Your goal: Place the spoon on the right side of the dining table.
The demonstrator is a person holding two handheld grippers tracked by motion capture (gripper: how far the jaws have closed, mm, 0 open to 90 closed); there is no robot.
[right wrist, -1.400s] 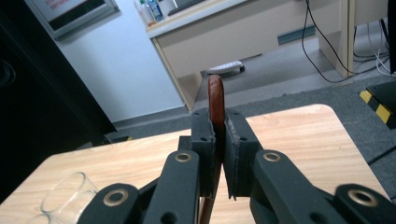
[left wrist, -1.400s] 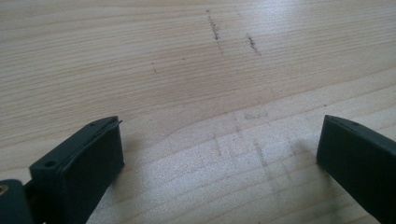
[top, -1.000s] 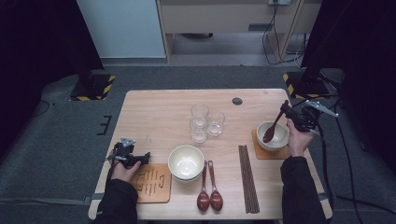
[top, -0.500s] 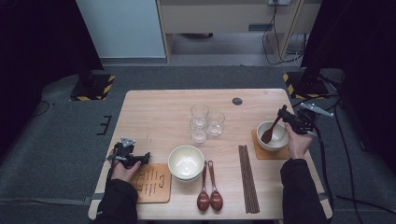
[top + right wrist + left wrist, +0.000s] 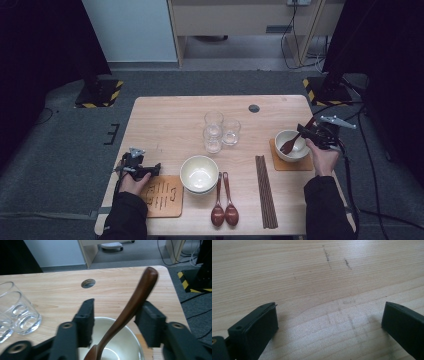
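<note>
The table (image 5: 170, 117) is pale wood with fine straight grain and a few dark scuff marks, plus a small dark round hole (image 5: 254, 108) near its far edge. The spoon (image 5: 127, 310) between the jaws of the right hand-held gripper (image 5: 116, 315) is glossy reddish brown, and the bowl (image 5: 125, 347) beneath it is cream white on an orange-brown coaster (image 5: 300, 163). Both that tool and the left hand-held gripper (image 5: 329, 325) have matt black jaws. Two more spoons (image 5: 224, 210) are dark red-brown, the chopsticks (image 5: 265, 192) dark brown. The glasses (image 5: 220, 131) are clear. The near coaster (image 5: 162, 195) is orange-brown with dark markings, perhaps lettering. The floor is grey carpet; yellow-and-black stripes mark the stand bases (image 5: 97, 94).
</note>
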